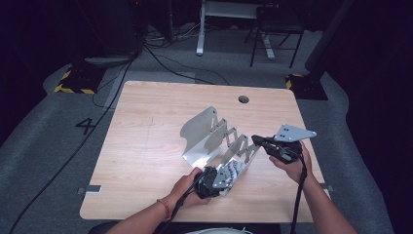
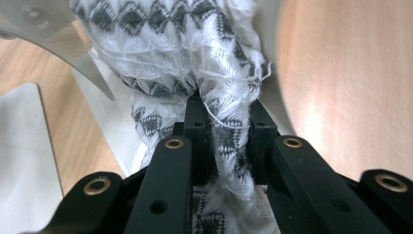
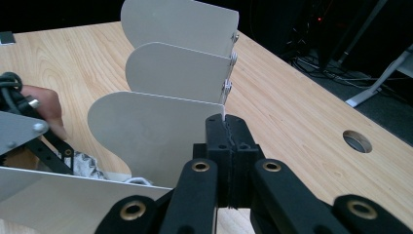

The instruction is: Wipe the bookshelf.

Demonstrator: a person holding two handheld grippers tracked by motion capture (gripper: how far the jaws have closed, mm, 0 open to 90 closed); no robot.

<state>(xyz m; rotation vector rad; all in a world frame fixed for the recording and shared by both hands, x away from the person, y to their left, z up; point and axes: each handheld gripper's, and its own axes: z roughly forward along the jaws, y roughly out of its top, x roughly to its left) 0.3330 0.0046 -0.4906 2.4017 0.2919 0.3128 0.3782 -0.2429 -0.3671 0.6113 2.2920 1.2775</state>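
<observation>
A grey metal rack (image 1: 207,134) with several curved divider plates (image 3: 156,131) stands near the middle of the wooden table (image 1: 146,146). A black-and-white patterned knit cloth (image 2: 195,48) lies bunched in the rack's near end (image 1: 233,170). My left gripper (image 2: 226,109) is shut on this cloth, and a fold of it fills the gap between the jaws. In the high view, the left gripper (image 1: 220,179) is at the rack's front end. My right gripper (image 3: 226,122) is shut, its tips against the right edge of the nearest divider, at the rack's right side (image 1: 257,140).
A round cable hole (image 1: 243,99) lies in the table's far side, and in the right gripper view the hole (image 3: 357,140) is to the right. Bare wood lies left of the rack. Cables, a chair and a desk base stand on the floor beyond.
</observation>
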